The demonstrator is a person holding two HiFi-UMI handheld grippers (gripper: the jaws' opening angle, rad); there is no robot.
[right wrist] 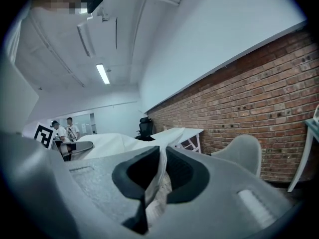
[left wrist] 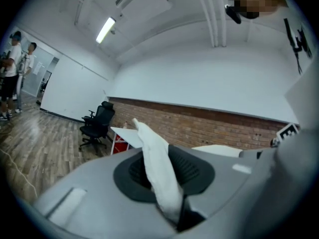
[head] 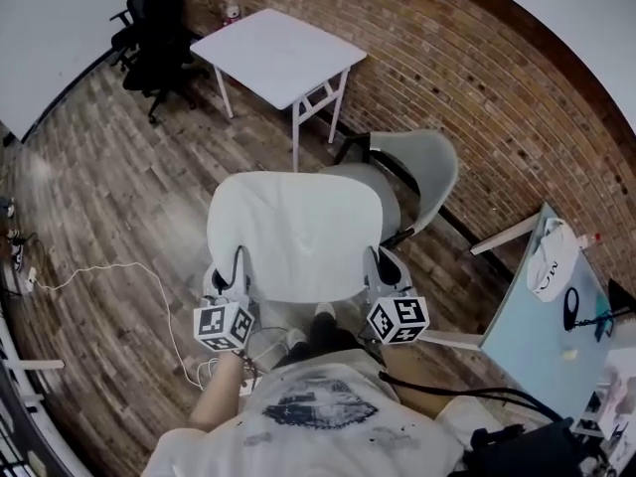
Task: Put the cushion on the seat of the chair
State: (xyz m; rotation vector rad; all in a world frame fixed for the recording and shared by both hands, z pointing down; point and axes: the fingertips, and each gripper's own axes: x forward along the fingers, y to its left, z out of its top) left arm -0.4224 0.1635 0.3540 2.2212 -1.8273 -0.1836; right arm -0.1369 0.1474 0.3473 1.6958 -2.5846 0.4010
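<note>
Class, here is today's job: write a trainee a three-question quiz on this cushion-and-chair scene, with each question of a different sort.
1. True or false: only the left tool grips the cushion; the right tool is empty.
2. What stands beyond the grey chair in the head view? A) white table B) sofa C) fridge
3. Fill in: the wall behind the grey chair is built of ___.
Key: 1 false; 2 A; 3 brick.
</note>
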